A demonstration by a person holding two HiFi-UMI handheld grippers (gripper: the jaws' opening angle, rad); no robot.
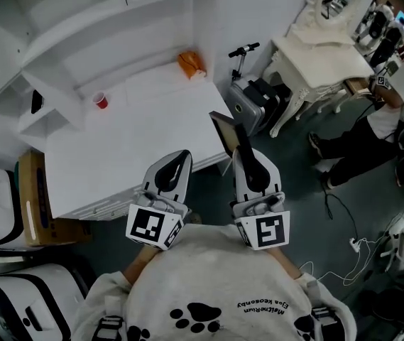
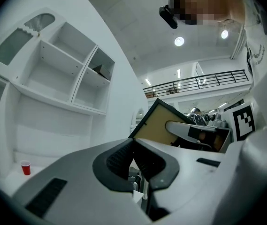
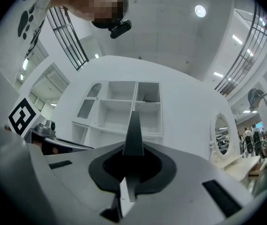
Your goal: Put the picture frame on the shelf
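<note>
The right gripper [image 3: 132, 165] has its jaws clamped on the picture frame [image 3: 134, 135], which stands edge-on between the pads and rises as a thin dark strip above them. In the head view the frame is off the white desk [image 1: 138, 141], held in the air just past the desk's near right corner and tilted, with its dark-edged face turned toward the desk. The left gripper view shows its brown backing board with a black border.

The left gripper [image 1: 179, 156] hangs over the desk's near edge, just beside the right one. Its jaws are together, with nothing between them.

The white shelf unit [image 1: 59, 41] stands along the far side of the desk, its open compartments facing both grippers. A red cup [image 1: 101, 100] sits on the desk top near the shelf unit, and an orange packet [image 1: 191, 64] lies at the desk's far right corner.

To the right of the desk, well apart from it, stands a cream vanity table [image 1: 322, 59] with an oval mirror, and a person in dark trousers [image 1: 361, 144] stands beside that table.
</note>
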